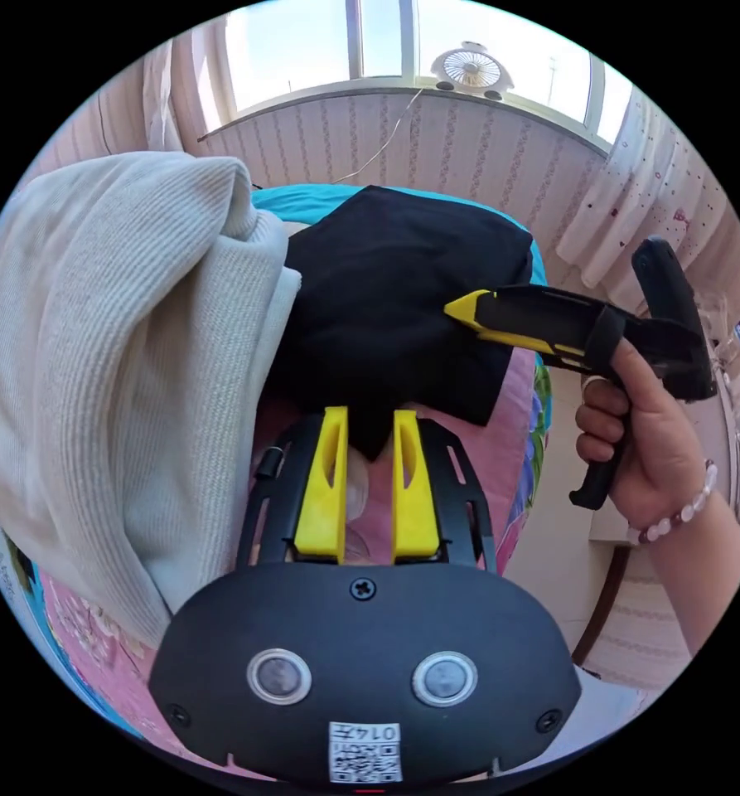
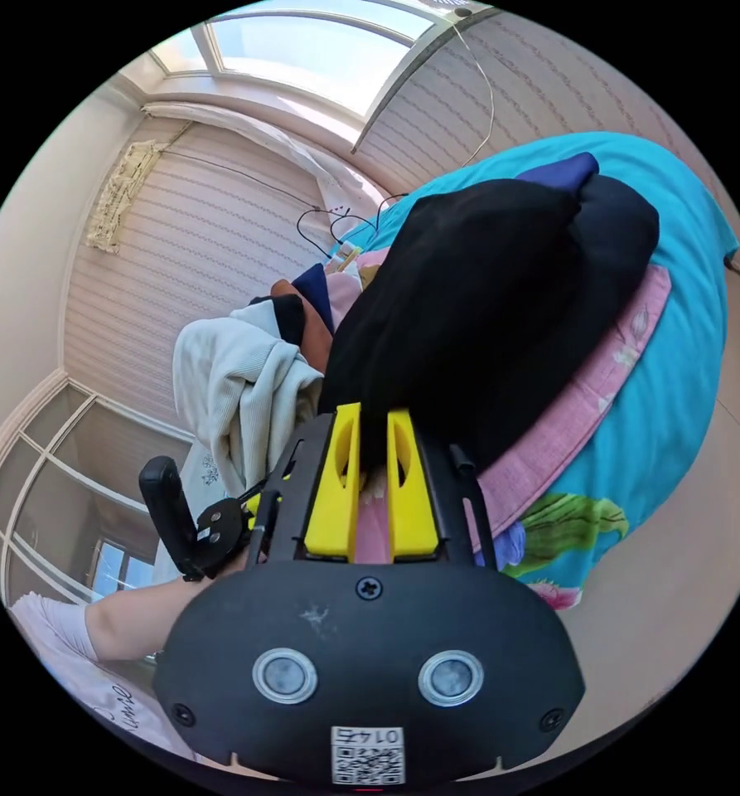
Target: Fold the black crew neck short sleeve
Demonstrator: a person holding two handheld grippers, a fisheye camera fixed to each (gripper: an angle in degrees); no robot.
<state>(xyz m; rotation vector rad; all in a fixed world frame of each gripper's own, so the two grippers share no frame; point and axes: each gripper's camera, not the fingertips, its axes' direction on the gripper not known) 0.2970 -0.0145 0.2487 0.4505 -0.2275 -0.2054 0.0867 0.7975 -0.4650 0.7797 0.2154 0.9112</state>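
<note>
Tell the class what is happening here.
A person holds a two-finger gripper in each hand and is handling a black short-sleeve cotton shirt on a pink floral bedspread. The left gripper has its yellow fingers closed on a bottom corner of the shirt. The right gripper pinches the shirt's side edge, so the cloth hangs between them. A cream ribbed knit garment lies bunched beside it.

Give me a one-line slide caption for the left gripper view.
Left gripper and right gripper each pinch an edge of the black shirt beside a cream knit garment.
</note>
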